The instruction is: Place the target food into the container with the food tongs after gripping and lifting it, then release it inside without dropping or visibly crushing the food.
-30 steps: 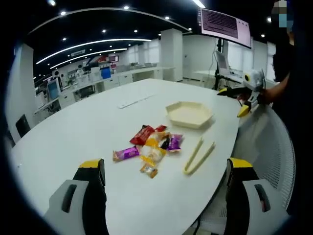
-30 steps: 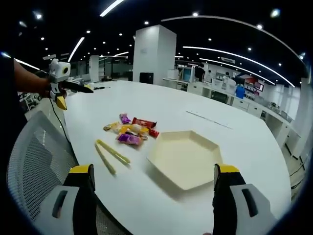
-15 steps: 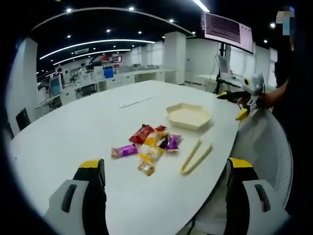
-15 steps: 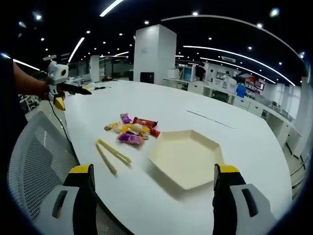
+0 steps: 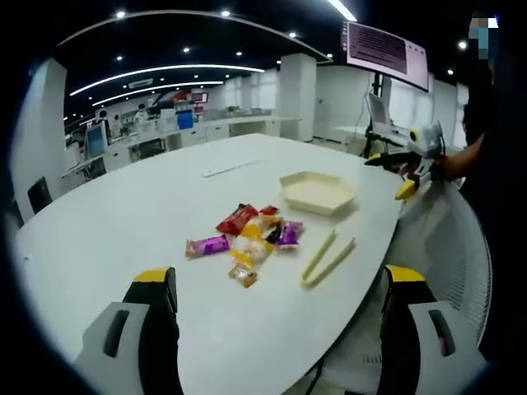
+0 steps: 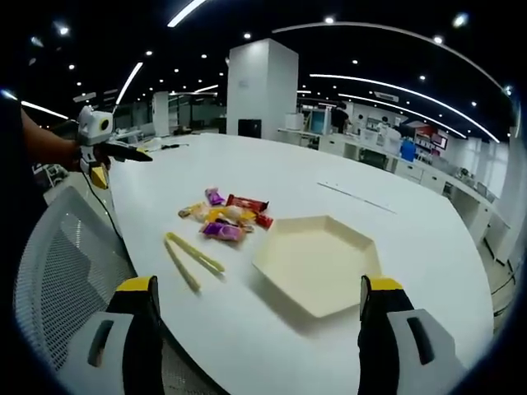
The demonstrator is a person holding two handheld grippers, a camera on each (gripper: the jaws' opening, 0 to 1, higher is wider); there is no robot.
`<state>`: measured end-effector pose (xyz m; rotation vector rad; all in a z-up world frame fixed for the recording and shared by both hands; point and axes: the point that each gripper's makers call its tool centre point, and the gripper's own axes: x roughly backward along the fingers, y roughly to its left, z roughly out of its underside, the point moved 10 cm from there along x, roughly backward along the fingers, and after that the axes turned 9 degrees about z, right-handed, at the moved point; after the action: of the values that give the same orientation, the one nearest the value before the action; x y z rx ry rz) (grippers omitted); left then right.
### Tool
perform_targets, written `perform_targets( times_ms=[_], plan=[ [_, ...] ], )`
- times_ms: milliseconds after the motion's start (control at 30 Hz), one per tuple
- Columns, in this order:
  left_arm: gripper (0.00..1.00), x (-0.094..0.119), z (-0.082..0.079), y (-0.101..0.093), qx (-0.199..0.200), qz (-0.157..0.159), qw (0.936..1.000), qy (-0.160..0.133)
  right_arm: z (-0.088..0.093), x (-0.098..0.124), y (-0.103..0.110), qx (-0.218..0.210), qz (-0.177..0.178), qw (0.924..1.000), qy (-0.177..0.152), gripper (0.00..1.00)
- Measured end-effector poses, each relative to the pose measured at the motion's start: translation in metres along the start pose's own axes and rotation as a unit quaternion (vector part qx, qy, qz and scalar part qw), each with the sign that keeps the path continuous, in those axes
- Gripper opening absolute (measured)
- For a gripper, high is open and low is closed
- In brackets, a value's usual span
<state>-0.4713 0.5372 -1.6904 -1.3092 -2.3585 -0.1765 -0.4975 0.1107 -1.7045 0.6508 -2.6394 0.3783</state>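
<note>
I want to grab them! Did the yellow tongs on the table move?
No. The tongs lie just as before, between the snack pile and the table edge; only the cameras shifted.

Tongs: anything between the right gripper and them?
Nothing visible. The tongs lie on bare white table, left of the hexagonal tray, with the snack pile beyond them. Right gripper is open.

- A white table (image 5: 123,222) lies ahead of both pairs of jaws.
- A pile of wrapped snacks (image 5: 247,241) rests ahead of the left jaws.
- Yellow tongs (image 6: 191,261) lie beside it.
- A cream hexagonal tray (image 6: 317,263) sits between the right jaws.
</note>
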Motion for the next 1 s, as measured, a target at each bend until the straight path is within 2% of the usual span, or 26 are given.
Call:
perform_targets(
  times_ms=[467, 1000],
  plan=[
    [0.99, 0.0007, -0.0006, -0.0020, -0.003, 0.003, 1.0000, 0.004, -0.0001, 0.0001, -0.0010, -0.004, 0.003, 1.0000, -0.001, 1.00],
    [0.99, 0.0024, -0.0026, -0.0007, -0.001, 0.009, 0.9999, 0.014, 0.0006, -0.0011, 0.0009, 0.011, -0.002, 0.9999, 0.003, 1.00]
  ],
)
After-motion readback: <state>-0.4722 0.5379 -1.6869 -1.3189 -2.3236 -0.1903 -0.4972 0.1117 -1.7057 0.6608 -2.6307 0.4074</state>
